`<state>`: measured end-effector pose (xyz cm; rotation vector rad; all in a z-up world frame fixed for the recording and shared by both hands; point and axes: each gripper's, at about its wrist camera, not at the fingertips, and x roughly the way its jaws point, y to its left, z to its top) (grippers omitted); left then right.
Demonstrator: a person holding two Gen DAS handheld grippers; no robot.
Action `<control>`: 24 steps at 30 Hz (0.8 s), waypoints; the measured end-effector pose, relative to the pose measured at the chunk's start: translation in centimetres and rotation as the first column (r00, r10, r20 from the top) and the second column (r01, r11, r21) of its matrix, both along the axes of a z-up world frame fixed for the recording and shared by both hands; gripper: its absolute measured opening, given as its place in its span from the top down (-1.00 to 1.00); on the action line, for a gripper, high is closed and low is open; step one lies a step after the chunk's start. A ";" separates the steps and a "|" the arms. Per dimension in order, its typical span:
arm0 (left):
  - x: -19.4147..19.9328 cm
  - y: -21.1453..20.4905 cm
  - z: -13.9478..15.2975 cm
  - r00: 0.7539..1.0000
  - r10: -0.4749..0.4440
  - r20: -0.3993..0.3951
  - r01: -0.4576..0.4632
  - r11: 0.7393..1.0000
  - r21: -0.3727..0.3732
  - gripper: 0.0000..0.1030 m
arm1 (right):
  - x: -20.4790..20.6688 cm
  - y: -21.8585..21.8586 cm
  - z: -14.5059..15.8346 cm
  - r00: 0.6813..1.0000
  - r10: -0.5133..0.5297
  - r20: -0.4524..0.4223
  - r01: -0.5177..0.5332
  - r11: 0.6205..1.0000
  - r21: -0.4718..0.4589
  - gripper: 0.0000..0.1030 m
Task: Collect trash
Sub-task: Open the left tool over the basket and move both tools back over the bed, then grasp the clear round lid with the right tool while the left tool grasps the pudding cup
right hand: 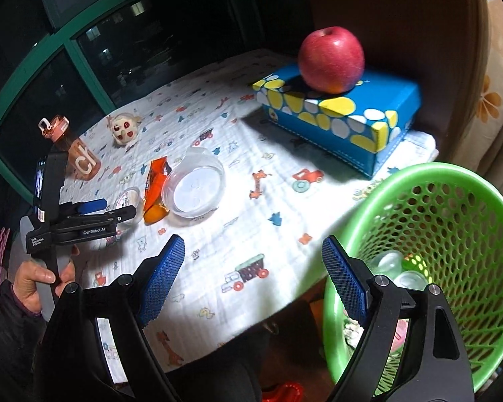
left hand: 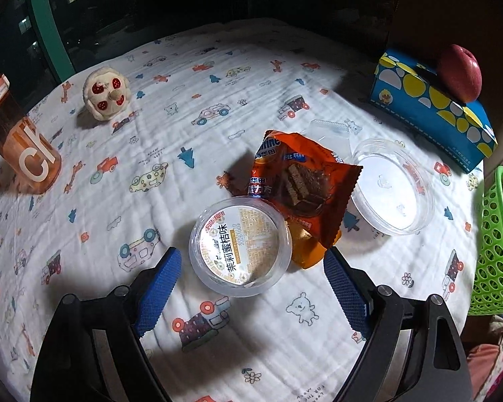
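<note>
**Hovering over the sealed cup, both sets of jaws wide**

Hanging above the cartoon-print white cloth covering the surface (left hand: 84, 207), the left gripper (left hand: 251, 276) is spreading its blue-padded jaws on either side of a small clear plastic cup with a printed foil lid (left hand: 240, 249), not touching it. An orange crinkled snack wrapper (left hand: 305, 181) is lying against the cup, with a clear round plastic lid (left hand: 392, 187) just beside it. The right gripper (right hand: 253, 269) is holding nothing, its jaws still easing apart beside the green perforated plastic basket (right hand: 452, 234), which is holding clear plastic pieces.
</note>
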<state>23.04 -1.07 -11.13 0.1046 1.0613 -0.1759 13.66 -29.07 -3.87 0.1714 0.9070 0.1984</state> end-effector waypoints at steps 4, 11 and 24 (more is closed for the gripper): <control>0.9 0.4 -0.9 1.000 0.009 -0.017 -0.010 1.000 -0.011 -0.62 | 1.2 1.0 -0.7 1.000 0.022 -0.017 -0.022 1.000 -0.008 -0.62; 1.6 0.6 -1.8 1.000 -0.006 -0.029 0.005 1.000 -0.026 -0.53 | 3.1 2.6 -1.9 0.997 0.055 -0.047 -0.056 0.998 -0.019 -0.62; 1.1 1.5 -0.7 1.000 -0.016 -0.008 0.015 0.997 -0.079 -0.28 | 5.9 6.1 -3.5 0.987 0.143 -0.071 -0.147 0.987 -0.061 -0.62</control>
